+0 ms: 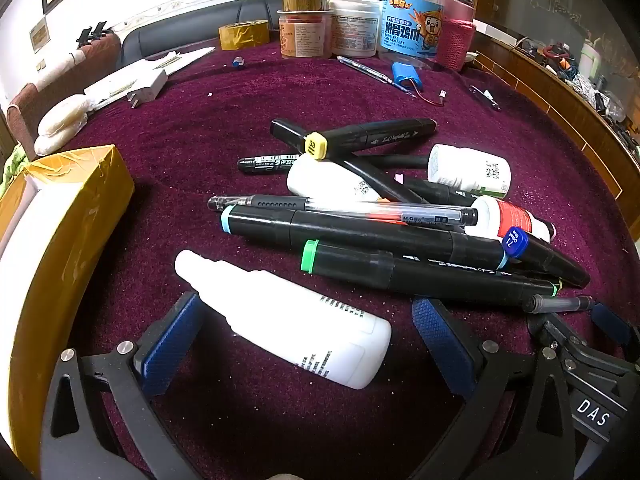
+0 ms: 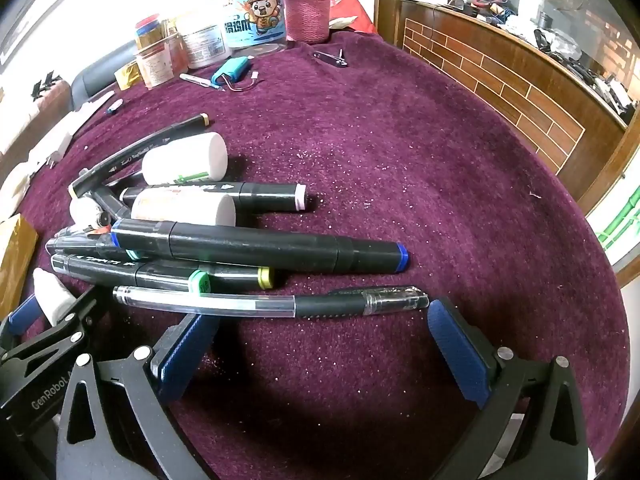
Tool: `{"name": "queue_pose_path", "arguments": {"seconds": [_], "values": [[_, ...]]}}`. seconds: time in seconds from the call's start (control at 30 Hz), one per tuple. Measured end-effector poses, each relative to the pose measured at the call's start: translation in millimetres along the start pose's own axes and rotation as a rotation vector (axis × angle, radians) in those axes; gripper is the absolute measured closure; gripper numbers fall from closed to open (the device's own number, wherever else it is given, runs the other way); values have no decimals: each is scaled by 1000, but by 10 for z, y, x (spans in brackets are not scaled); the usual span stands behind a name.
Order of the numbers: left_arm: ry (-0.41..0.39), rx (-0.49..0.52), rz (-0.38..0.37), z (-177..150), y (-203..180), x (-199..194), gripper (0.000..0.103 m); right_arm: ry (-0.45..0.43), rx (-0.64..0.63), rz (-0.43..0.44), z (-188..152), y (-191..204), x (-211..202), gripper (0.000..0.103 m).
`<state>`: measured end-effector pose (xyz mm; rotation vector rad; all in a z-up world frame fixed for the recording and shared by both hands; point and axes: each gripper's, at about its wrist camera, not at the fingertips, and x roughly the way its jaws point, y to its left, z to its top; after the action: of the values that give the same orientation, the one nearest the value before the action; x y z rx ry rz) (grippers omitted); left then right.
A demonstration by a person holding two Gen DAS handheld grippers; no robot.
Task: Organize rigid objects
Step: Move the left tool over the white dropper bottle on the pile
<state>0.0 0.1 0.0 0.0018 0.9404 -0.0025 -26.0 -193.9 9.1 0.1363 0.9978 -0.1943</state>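
A pile of black markers [image 1: 360, 240], clear gel pens [image 1: 340, 206] and small white bottles [image 1: 468, 170] lies on the purple cloth. My left gripper [image 1: 306, 332] is open, its fingers on either side of a long white bottle [image 1: 288, 320] lying on the cloth, not touching it. My right gripper [image 2: 320, 336] is open and empty just in front of a clear gel pen [image 2: 272, 302], with the marker pile [image 2: 256, 246] beyond it. The left gripper's body shows at the right wrist view's lower left. The right gripper shows at the left wrist view's lower right.
A yellow-taped box [image 1: 52, 240] with a white inside stands at the left. Jars, tubs and a pink-sleeved bottle [image 1: 456, 28] line the far edge, with a tape roll [image 1: 244, 34], a blue battery pack [image 1: 406, 76] and a charger [image 1: 146, 88]. A wooden counter [image 2: 500, 80] runs along the right.
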Motion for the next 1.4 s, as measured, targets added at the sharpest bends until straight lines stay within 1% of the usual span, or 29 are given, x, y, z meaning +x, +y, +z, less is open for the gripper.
{"name": "queue_pose_path", "arguments": {"seconds": [0.5,0.57,0.63,0.67,0.73,0.9,1.03,1.17,1.2,1.23,1.27,1.3,1.33,1.37,1.4], "values": [[5,-10,9,-1,-3,-1,0,0,0,-3,-6,9,1,1],[24,-5,6,-3,-1,-15,0,0,-1,-3,-12,18,7,1],[58,21,-16,-21,5,-38,0,1,3,-7,-8,24,14,1],[62,32,-23,-30,17,-38,0,2,9,-10,-5,25,18,1],[56,44,-37,-79,34,-72,0,2,21,-13,8,14,20,1],[53,50,-30,-70,12,-74,0,2,25,-18,6,14,19,1],[43,37,-24,-56,7,-62,0,1,51,-41,-6,22,12,1],[45,42,-23,-52,3,-59,0,13,36,-29,10,21,13,1],[48,50,-30,-50,7,-59,4,26,29,-14,18,9,6,3],[54,58,-42,-48,14,-62,9,17,34,8,15,-23,-49,7],[58,64,-65,-51,39,-79,9,-14,47,26,3,-63,-136,14],[46,57,-99,-69,103,-145,9,-40,53,32,-5,-87,-219,14],[29,50,-113,-82,146,-207,9,-84,57,34,-17,-115,-352,14],[-12,43,-123,-89,211,-323,8,-151,61,35,-35,-140,-521,14],[-80,37,-112,-95,293,-502,6,-268,59,25,-68,-160,-760,13]]}}
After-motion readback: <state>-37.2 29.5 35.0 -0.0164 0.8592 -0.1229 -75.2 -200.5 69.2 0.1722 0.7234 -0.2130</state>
